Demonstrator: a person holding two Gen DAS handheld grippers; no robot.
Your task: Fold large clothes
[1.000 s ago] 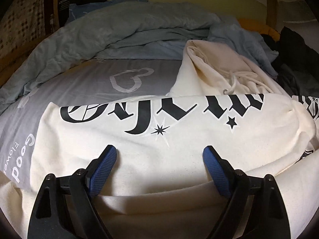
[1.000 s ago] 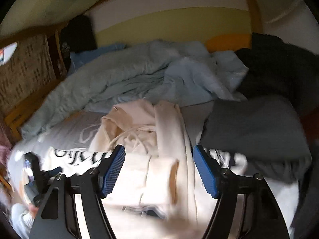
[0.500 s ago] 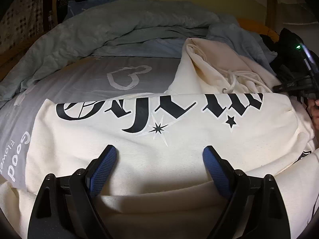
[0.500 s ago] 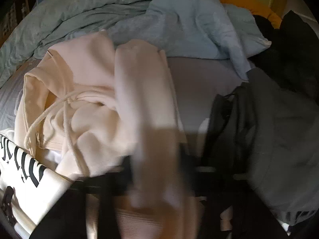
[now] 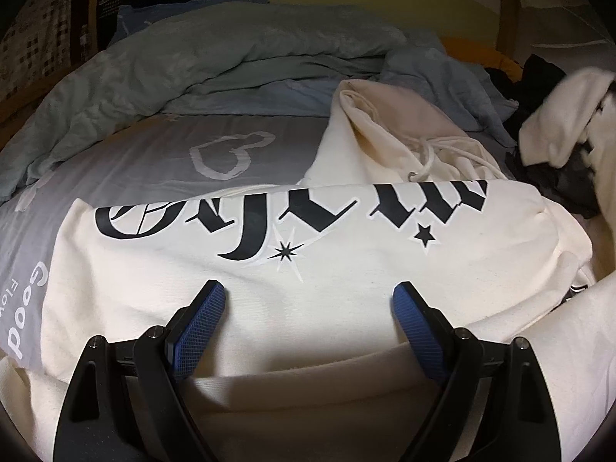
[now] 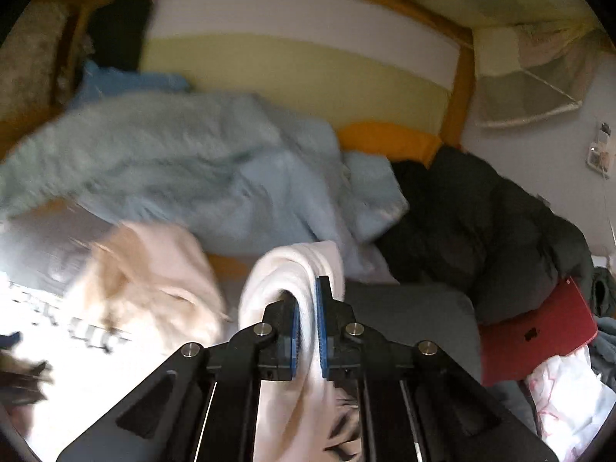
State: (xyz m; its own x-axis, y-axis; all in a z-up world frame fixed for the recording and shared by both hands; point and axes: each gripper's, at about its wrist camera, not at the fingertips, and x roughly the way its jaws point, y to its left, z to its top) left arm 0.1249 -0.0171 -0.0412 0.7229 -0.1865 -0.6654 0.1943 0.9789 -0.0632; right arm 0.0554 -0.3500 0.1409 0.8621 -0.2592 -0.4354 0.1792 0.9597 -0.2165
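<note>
On the bed's grey sheet (image 5: 161, 161), printed "Good", lies one cream hoodie with black gothic lettering (image 5: 308, 269). One left gripper (image 5: 308, 312) hovers over it, jaws released; one right gripper (image 6: 307, 319) has jaws clenched on its cream sleeve (image 6: 292, 269). Behind: one crumpled pale-blue duvet (image 5: 231, 61), one red laptop (image 6: 539, 331), a yellow-green headboard (image 6: 292, 65).

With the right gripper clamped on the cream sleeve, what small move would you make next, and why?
Probably carry the sleeve across onto the hoodie's printed body: the right gripper holds it lifted, while the open left gripper rests there.
</note>
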